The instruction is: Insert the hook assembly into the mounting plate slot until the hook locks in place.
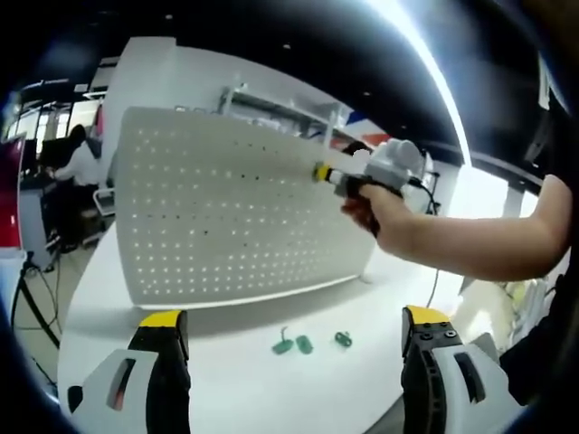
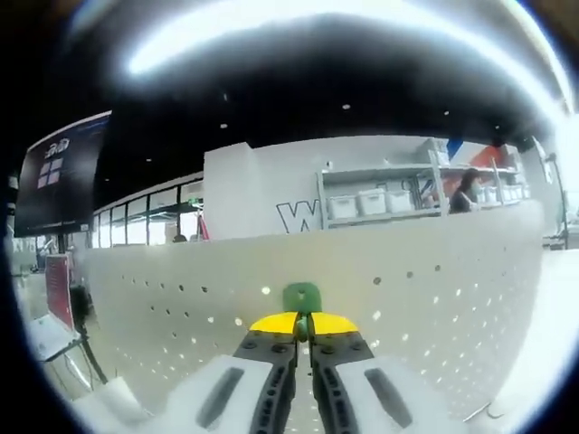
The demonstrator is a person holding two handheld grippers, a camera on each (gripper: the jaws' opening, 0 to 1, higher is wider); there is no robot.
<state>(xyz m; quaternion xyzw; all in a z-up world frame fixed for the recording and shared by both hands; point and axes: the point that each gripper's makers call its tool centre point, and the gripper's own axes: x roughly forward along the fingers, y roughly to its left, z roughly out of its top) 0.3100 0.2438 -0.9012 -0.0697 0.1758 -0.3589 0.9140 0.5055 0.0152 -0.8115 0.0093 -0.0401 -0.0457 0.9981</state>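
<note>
In the left gripper view the left gripper (image 1: 294, 330) is nearest: its two yellow-tipped jaws rise from the bottom edge, wide apart, with nothing between them. Just beyond the tips, on the white table (image 1: 226, 362), lie three green hooks (image 1: 304, 343), two close together and a third a little to the right, none of them touched. Behind them a white pegboard (image 1: 226, 217) stands upright on the table, its face dotted with rows of small holes. At the board's upper right edge the right gripper (image 1: 323, 173) reaches in from the right, held by a hand (image 1: 375, 203) on a bare forearm, with its yellow tips right at the board's face. Far off to the left a person (image 1: 77, 163) sits at a desk.

In the right gripper view the right gripper (image 2: 303, 323) has its jaws pressed together on a green hook (image 2: 301, 296), whose top stands up above the yellow tips. The hook sits close against the pegboard (image 2: 434, 298), which spans the lower half of the view; whether it is already in a hole cannot be told. Over the board's top edge show a white wall, shelving with white bins (image 2: 371, 203), a person (image 2: 469, 190) standing beside it, and a dark screen (image 2: 59, 185) at the left.
</note>
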